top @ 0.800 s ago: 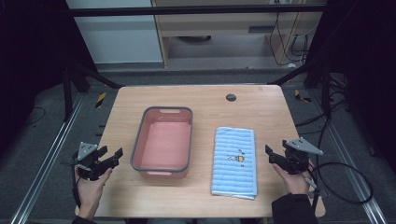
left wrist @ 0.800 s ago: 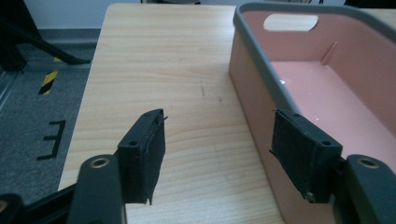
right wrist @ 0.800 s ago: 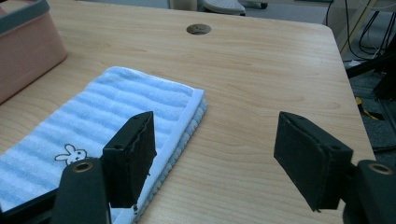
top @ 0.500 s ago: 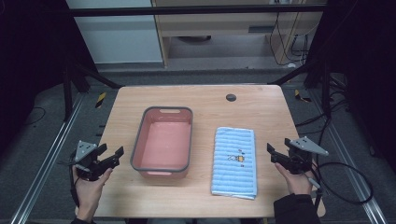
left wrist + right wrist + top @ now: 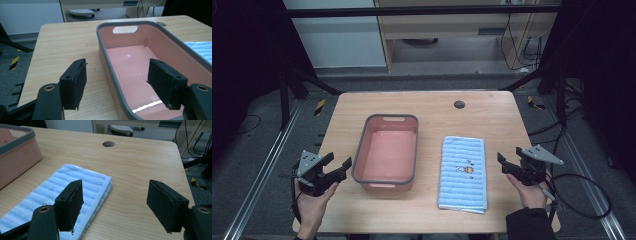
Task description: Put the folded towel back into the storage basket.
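A pink basin [image 5: 386, 152] with a grey rim [image 5: 110, 67] stands empty at the table's middle left. To its right a folded blue striped towel [image 5: 463, 172] lies flat, with a small print on top. My left gripper [image 5: 338, 161] hovers at the table's left edge, open, its jaws pointing at the basin's near left corner. In the left gripper view the left gripper [image 5: 117, 63] straddles the basin's rim with nothing between its pads. My right gripper [image 5: 509, 160] is open just right of the towel. The right gripper [image 5: 115, 184] frames the towel's [image 5: 75, 182] edge and bare wood.
The wooden table [image 5: 362, 110] has a round cable hole [image 5: 459, 104] near its far edge. A black cable [image 5: 582, 200] trails from the right gripper off the table's right side. Metal rails and a dark frame run along both sides.
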Available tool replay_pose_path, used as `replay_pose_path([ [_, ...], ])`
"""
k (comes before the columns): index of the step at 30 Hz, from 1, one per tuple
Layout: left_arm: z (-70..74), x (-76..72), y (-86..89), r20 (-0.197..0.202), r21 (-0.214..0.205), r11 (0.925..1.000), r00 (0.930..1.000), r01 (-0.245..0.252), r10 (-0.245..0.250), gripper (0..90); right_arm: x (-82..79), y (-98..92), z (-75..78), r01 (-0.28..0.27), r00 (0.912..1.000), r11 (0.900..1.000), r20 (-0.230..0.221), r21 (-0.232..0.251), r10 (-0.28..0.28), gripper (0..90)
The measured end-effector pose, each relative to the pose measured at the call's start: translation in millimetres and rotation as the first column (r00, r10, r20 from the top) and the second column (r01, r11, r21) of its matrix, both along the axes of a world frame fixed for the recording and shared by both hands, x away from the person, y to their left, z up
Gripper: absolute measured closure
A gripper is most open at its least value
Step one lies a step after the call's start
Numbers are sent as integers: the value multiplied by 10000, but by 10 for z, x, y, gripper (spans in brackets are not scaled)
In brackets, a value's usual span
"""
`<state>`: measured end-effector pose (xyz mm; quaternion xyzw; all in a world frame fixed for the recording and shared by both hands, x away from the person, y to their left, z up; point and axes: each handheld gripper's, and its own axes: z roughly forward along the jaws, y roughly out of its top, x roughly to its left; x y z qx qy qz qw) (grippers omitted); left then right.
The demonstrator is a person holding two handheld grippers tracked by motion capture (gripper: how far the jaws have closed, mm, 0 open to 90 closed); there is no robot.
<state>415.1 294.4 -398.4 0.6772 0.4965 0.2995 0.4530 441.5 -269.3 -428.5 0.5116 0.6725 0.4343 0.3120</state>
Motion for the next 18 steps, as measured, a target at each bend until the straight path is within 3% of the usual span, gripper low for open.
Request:
replay_pose_path([
  [9,31,-35,-100,168,-207,9994,9994,291,-288,341,-8,-13,68,-142,9996,9999,234,9,141,300],
  [18,50,-50,-310,295,56,9969,9965,783,-784,344,-5,-17,131,-326,9990,9993,302,195,320,309],
])
